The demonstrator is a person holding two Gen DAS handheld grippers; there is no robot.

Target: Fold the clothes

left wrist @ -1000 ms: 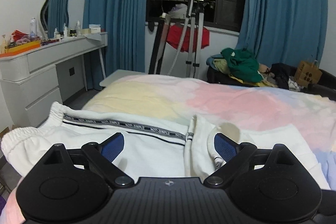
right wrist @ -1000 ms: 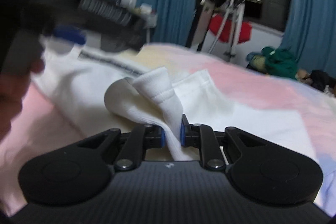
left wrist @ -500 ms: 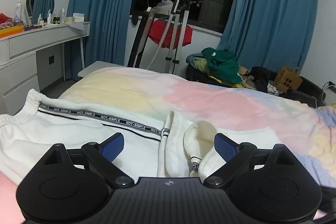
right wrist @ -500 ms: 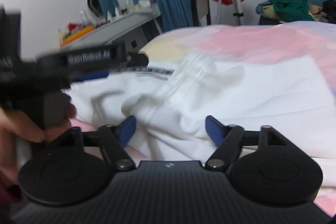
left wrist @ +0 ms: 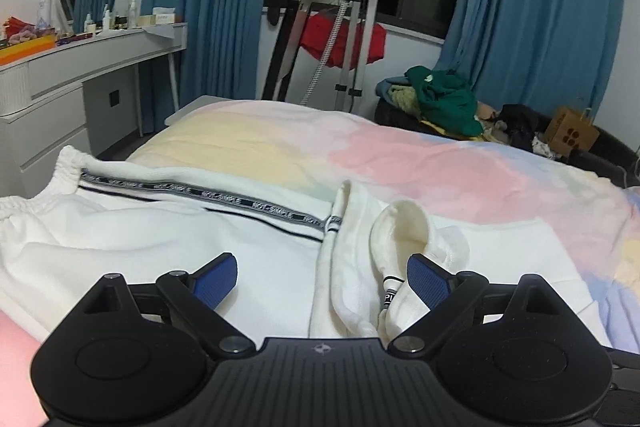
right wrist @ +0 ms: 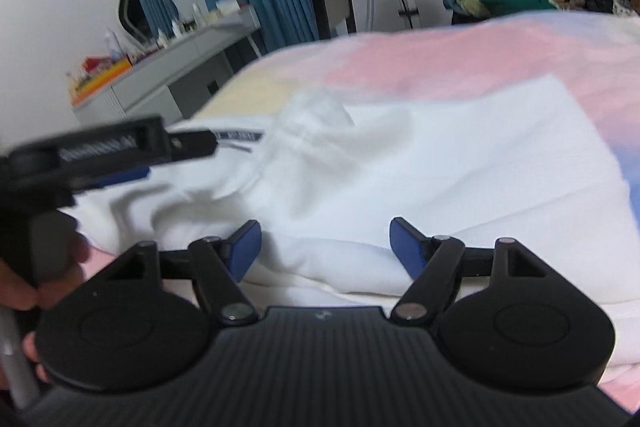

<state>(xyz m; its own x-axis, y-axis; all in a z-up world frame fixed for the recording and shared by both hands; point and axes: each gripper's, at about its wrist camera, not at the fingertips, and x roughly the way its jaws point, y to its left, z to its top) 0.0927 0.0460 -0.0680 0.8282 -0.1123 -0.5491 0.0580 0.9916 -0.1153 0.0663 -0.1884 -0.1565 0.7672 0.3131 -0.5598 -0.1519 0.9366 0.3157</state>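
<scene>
Hovering over the white garment (left wrist: pixel 168 239) spread on the bed (left wrist: pixel 400 163), I have both tools empty. My left hand-held gripper (left wrist: pixel 320 277) stands with its blue pads wide apart, low in the left wrist view, above the cloth near the lettered stripe (left wrist: pixel 224 199). The rolled cuff (left wrist: pixel 404 227) sits just beside its right pad, not pinched. My right hand-held gripper (right wrist: pixel 325 247) has just been opening; its jaws stand well apart with white fabric lying below and between them, but the pads press on nothing.

The risk I see is the cuff. It stands up in a loose curl over the middle of the garment, and if I close on it carelessly I may catch only one layer, so the fold drags crooked and bunches. The wrinkles at centre left of the right wrist view could also get trapped under a fold. The two tools are near each other and could knock together.

Both tools tilt downward toward the bed. In the right wrist view, the left one shows blurred at the left edge, with my hand (right wrist: pixel 16 291) around its grip.
</scene>
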